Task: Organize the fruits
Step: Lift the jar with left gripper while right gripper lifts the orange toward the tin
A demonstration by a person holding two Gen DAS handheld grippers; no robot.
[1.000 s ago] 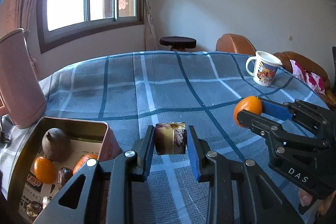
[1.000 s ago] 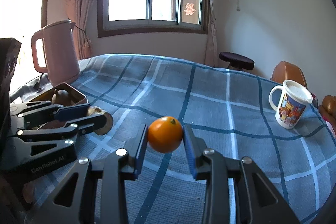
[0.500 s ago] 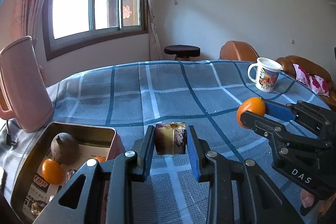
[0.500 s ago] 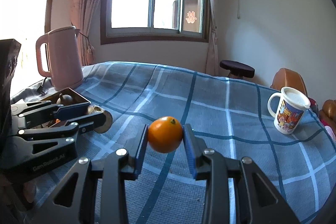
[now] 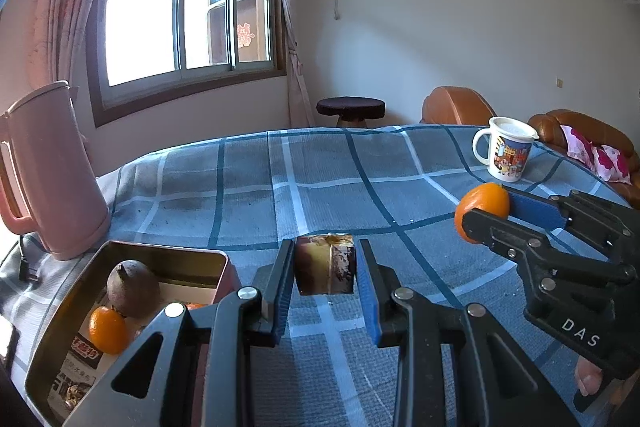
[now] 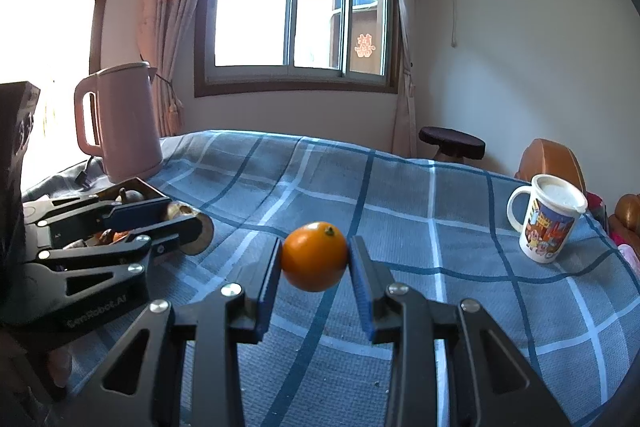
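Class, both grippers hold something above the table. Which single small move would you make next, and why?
Probably swing the left gripper left over the tin and lower its brown chunk. The tin already holds fruit and lies beside that gripper; the right gripper, gripping the orange, is farther away.

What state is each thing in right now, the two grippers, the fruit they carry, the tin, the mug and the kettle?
left gripper: shut on the brown cut fruit piece, held above the cloth.
right gripper: shut on the orange, held in the air.
tin box: open, fruit inside.
mug: upright, lid on.
pink kettle: upright, lid shut.
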